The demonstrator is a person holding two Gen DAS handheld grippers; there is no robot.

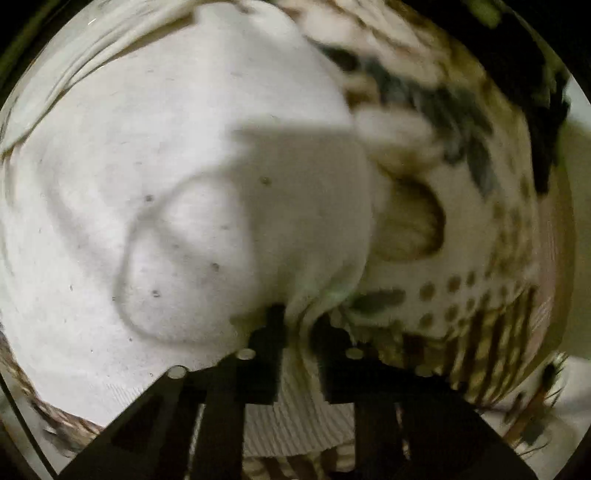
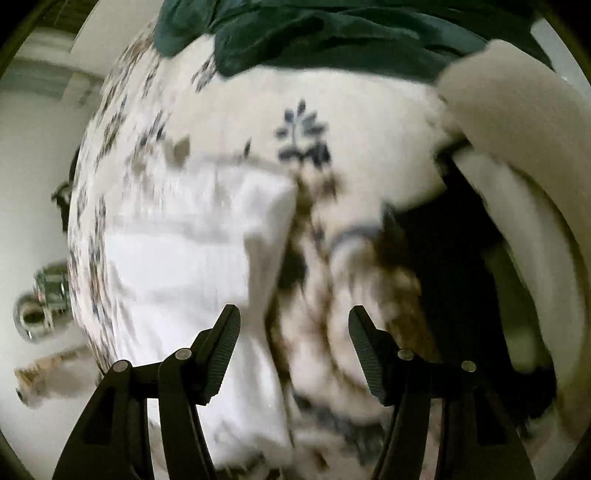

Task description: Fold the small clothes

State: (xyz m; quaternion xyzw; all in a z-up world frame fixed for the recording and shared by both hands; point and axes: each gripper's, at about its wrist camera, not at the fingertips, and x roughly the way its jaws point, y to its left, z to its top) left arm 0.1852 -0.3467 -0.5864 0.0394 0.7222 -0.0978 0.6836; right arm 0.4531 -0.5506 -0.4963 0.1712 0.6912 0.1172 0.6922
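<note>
A white knit garment (image 1: 166, 206) with a ribbed hem fills the left wrist view, lying on a patterned cloth (image 1: 476, 280). My left gripper (image 1: 301, 325) is shut on the garment's edge, with fabric pinched between the two black fingers. In the right wrist view my right gripper (image 2: 293, 332) is open and empty, its fingers (image 2: 225, 343) hovering just above a white cloth (image 2: 192, 258) that lies on the patterned cloth (image 2: 369, 122). The view is motion-blurred.
A dark green garment (image 2: 332, 33) lies at the far edge of the patterned cloth. A white sleeve or arm (image 2: 517, 147) curves along the right with something black beneath. A shiny metal fitting (image 2: 44, 295) shows at left.
</note>
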